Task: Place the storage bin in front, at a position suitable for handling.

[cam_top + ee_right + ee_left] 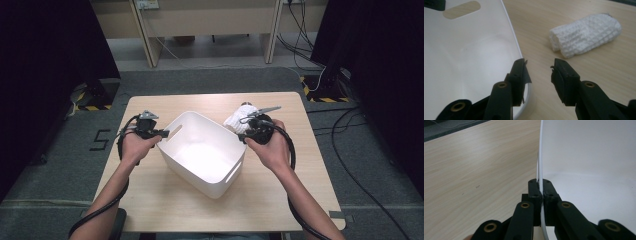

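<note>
- While the left gripper [540, 188] stays out of it, its jaws clamp the thin side wall of the white bin [220, 185], one pad inside and one outside — that pinch is what steadies the bin on the wooden table [165, 200], so I would leave it alone.
- In the right gripper view, the right gripper [539, 65] has its jaws parted with nothing between them; one pad sits over the bin's rim and the other over bare wood just outside it.
- The folded white cloth [585, 37] lies on the table just outside the bin's far right corner, near the right gripper and apart from the bin wall; the high view shows it [239, 120] just past that hand.
- The step in hand looks like fetching the cloth to put it into the bin, which stands empty.
- To do it well, swing the open jaws clear of the rim first, then line them up across the short width of the fold rather than its length.
- Come down low enough that the lower pad slides under the bottom layer — a grab at the top layer alone would likely let the fold fall open.
- Close firmly on the thick middle, lift above the rim before moving sideways, and release over the centre of the bin floor.
</note>
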Demonstrator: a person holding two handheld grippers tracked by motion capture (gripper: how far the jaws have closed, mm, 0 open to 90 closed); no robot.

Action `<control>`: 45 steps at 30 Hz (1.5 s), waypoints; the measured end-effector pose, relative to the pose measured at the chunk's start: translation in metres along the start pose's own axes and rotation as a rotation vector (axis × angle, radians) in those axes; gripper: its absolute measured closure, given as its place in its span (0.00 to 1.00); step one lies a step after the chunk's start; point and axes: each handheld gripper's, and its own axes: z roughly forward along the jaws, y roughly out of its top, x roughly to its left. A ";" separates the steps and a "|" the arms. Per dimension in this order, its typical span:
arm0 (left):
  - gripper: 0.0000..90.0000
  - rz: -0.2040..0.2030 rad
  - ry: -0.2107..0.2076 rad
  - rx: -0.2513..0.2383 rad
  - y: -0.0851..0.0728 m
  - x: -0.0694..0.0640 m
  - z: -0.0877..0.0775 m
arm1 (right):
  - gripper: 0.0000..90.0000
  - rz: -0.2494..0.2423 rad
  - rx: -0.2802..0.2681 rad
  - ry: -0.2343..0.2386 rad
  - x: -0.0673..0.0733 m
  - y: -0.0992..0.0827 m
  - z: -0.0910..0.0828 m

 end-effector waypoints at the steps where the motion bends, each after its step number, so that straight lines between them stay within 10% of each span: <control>1: 0.97 -0.002 0.001 -0.001 0.000 0.000 0.000 | 0.69 0.007 0.004 -0.001 -0.001 -0.003 -0.001; 12: 0.96 -0.004 0.005 -0.010 -0.003 0.001 -0.001 | 0.94 0.012 0.080 -0.016 0.012 -0.002 0.007; 33: 0.89 -0.103 0.061 -0.040 -0.014 0.010 -0.014 | 0.86 -0.071 0.024 -0.069 -0.002 0.053 0.062; 38: 0.77 -0.136 0.038 -0.119 -0.013 0.009 -0.024 | 0.78 -0.033 -0.026 -0.079 -0.005 0.055 0.062; 45: 0.83 -0.136 0.090 -0.275 -0.025 0.020 -0.055 | 0.83 0.031 -0.118 -0.049 -0.008 0.043 0.015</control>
